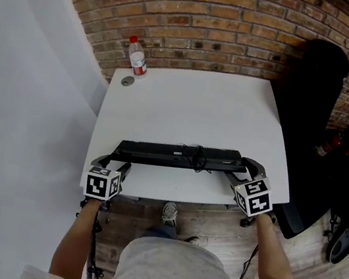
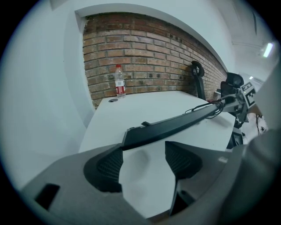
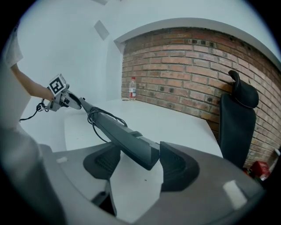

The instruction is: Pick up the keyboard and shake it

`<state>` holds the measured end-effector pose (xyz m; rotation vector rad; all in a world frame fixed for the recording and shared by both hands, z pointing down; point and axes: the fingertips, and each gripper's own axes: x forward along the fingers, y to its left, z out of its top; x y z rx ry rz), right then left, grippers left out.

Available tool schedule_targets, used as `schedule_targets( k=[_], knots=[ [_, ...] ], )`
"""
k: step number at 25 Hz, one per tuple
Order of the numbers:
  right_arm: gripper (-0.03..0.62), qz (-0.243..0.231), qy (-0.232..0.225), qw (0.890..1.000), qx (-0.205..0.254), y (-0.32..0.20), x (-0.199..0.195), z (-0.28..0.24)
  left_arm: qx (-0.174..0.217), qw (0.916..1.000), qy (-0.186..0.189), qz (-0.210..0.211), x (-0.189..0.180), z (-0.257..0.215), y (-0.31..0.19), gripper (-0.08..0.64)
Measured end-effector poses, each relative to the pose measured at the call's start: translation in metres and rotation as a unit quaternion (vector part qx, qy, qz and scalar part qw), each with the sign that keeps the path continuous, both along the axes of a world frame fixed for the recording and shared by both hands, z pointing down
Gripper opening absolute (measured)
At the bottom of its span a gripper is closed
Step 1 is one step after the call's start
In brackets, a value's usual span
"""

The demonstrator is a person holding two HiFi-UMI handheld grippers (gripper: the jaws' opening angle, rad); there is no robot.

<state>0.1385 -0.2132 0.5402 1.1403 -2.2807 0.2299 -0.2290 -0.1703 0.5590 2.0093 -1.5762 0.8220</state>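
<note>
A long black keyboard (image 1: 172,155) (image 2: 175,123) (image 3: 118,132) with its cable looped round the middle runs along the near edge of the white table (image 1: 194,105), tipped so its smooth underside shows. My left gripper (image 1: 115,158) (image 2: 144,151) stands open at its left end. That end rests against the tip of the left pad (image 2: 105,165), and the right pad (image 2: 182,160) is apart from it. My right gripper (image 1: 244,171) (image 3: 139,154) is open round the right end, which butts against the right pad (image 3: 173,169). A soft shadow lies under the left end.
A water bottle (image 1: 137,57) (image 2: 119,81) (image 3: 132,89) stands at the table's far left corner by the brick wall, with a small round cap (image 1: 127,81) beside it. A black chair (image 1: 310,126) (image 3: 237,118) stands right of the table. A person's legs are at the near edge.
</note>
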Motion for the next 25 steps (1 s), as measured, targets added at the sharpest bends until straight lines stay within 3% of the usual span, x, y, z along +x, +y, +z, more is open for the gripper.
schedule_targets(
  k=[13,25],
  knots=[
    [0.276,-0.039,0.059,0.997,0.032,0.011,-0.001,0.012,-0.025,0.9993,-0.018,0.019,0.000,0.017,0.011,0.305],
    [0.275,-0.085,0.148,0.984,0.045,0.023,0.005,0.025,-0.080,0.9938,-0.047,0.061,0.004,0.037,0.030,0.306]
  ],
)
